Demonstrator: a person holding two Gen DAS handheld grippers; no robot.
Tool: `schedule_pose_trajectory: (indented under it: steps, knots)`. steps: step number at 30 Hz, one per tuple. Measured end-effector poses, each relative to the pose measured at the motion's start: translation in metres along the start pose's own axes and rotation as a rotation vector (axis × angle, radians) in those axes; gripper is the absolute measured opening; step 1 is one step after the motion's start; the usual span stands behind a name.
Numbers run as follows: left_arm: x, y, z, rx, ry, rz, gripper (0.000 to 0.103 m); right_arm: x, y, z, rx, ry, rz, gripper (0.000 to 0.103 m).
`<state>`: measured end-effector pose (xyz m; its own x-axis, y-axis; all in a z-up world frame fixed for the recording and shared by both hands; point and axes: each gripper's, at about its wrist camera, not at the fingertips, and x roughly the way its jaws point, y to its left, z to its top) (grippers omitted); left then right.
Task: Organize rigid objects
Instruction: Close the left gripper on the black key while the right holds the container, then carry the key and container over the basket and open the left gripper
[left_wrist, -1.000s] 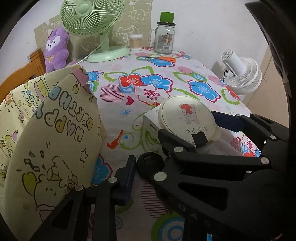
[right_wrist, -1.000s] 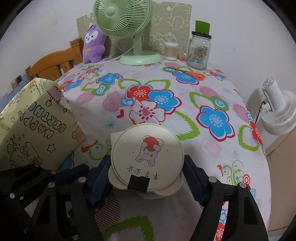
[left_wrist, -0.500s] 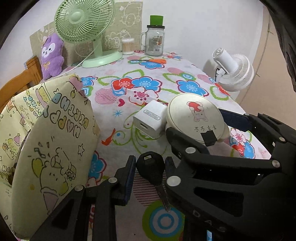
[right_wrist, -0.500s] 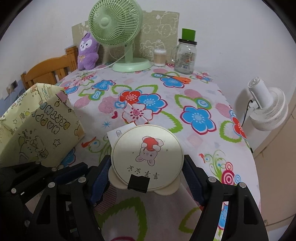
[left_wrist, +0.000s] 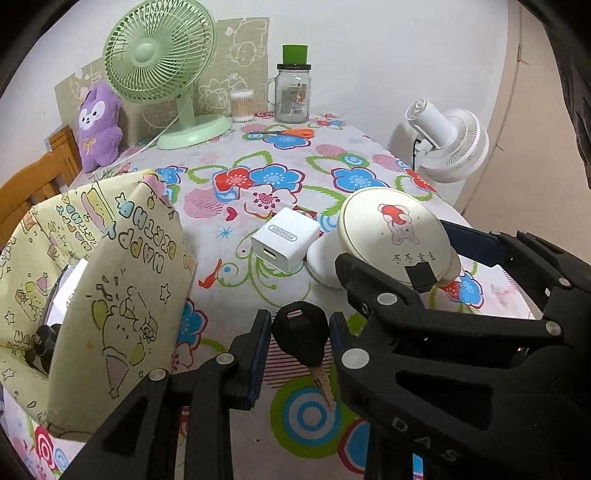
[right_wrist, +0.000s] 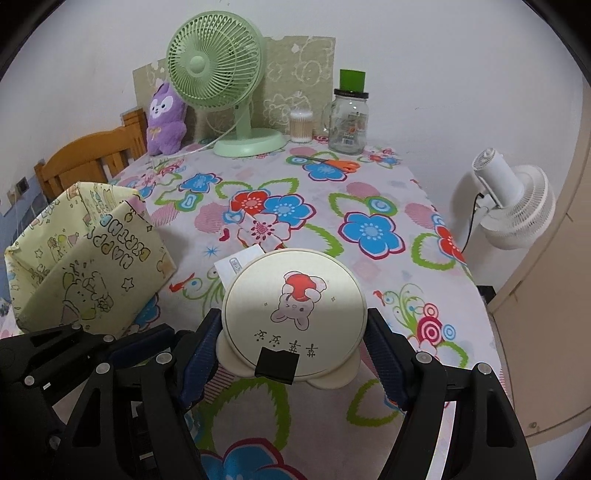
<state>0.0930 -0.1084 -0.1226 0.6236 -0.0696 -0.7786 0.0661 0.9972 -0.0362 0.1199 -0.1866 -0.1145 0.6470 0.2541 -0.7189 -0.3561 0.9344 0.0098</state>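
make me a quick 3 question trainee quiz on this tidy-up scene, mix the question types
1. True or false: the left gripper is shut on the black key.
2. What does the right gripper hold? A) the glass jar B) the round cream case C) the scissors
3. Fill in: the white charger cube lies on the table between the cream case and the yellow ____.

Key: 1 true; 2 B; 3 gift bag.
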Motion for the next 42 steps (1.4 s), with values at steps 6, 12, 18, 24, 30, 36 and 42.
schedule_pose_trajectory:
  steps: [6, 12, 18, 24, 30, 36, 42]
  knots:
    - [-0.011, -0.002, -0.001, 0.014, -0.011, -0.008, 0.033, -0.014, 0.001, -0.001, 0.016, -0.013, -0.015, 0.077]
    - [-0.022, -0.002, -0.002, 0.025, -0.017, -0.019, 0.033, -0.028, 0.002, -0.002, 0.030, -0.031, -0.032, 0.077]
    - [-0.034, -0.004, -0.004, 0.047, -0.034, -0.022, 0.033, -0.041, 0.003, -0.004, 0.055, -0.033, -0.048, 0.077]
    - [-0.046, -0.004, -0.002, 0.061, -0.045, -0.029, 0.033, -0.055, 0.002, -0.003, 0.074, -0.037, -0.076, 0.077]
    - [-0.057, -0.002, 0.001, 0.073, -0.054, -0.041, 0.033, -0.068, 0.006, 0.002, 0.082, -0.053, -0.088, 0.077]
    - [-0.065, 0.002, 0.004, 0.081, -0.058, -0.033, 0.033, -0.076, 0.013, 0.007, 0.076, -0.064, -0.099, 0.077]
    - [-0.072, 0.007, 0.008, 0.078, -0.063, -0.040, 0.033, -0.082, 0.017, 0.012, 0.081, -0.069, -0.091, 0.077]
